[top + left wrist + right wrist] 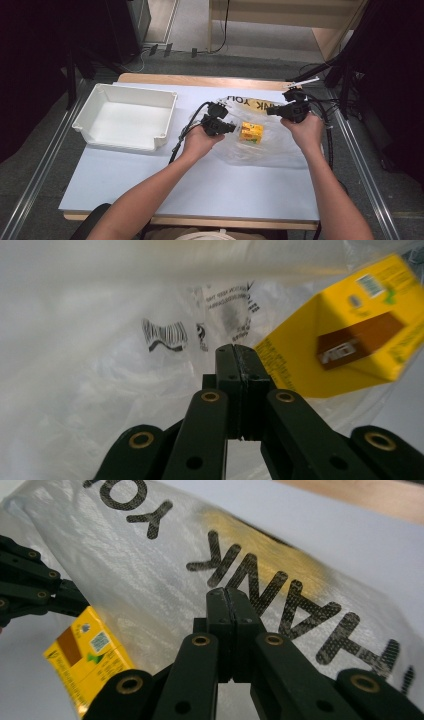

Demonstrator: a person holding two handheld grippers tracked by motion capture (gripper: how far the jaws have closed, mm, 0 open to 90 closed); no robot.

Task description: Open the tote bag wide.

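A clear plastic bag (265, 149) printed with black "THANK YOU" letters lies right of the table's centre. A small yellow carton (251, 132) sits in it, between my two grippers. My left gripper (232, 127) is at the bag's left edge, its jaws pressed together on the film. In the left gripper view the gripper (235, 354) is shut against the bag (100, 390), with the carton (345, 335) just beyond to the right. My right gripper (270, 111) is shut on the bag's far right part. In the right gripper view it (230, 599) pinches the lettered film (150, 560), with the carton (85, 662) at lower left.
A white rectangular tray (120, 142) stands at the back left of the pale blue table (200, 185). Cables trail from both grippers. Metal rails run along both sides of the table, and dark equipment stands at the far corners.
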